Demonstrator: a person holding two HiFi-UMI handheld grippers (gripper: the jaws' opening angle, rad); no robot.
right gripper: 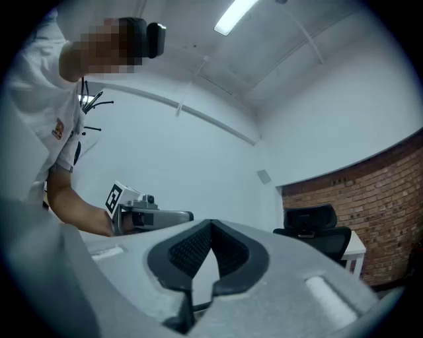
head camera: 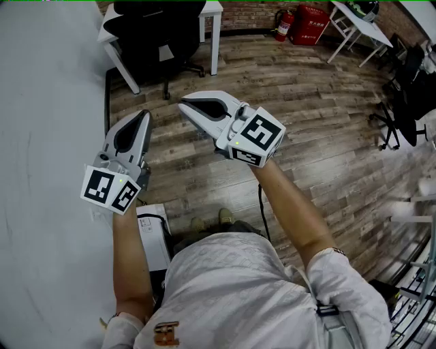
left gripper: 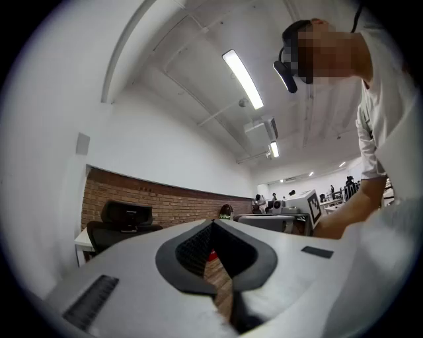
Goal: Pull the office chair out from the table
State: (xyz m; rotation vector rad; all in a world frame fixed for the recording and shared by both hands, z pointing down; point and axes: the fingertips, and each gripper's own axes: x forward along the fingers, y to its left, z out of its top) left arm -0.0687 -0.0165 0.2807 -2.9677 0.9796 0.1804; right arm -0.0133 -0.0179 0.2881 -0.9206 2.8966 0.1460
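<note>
- Bare wood floor (head camera: 300, 102) runs from the left gripper (head camera: 144, 116) and right gripper (head camera: 184, 106) to the office chair (head camera: 158, 41).
- The chair is tucked under the white table (head camera: 212, 9), with a table leg (head camera: 215, 48) close at its right and another (head camera: 122, 68) at its left.
- A pale wall (head camera: 48, 150) closes the floor's left edge, just beside the left gripper.
- A white box (head camera: 153, 235) stands by the person's feet.
- A second black chair (head camera: 407, 102) stands at the floor's right edge, well apart.
</note>
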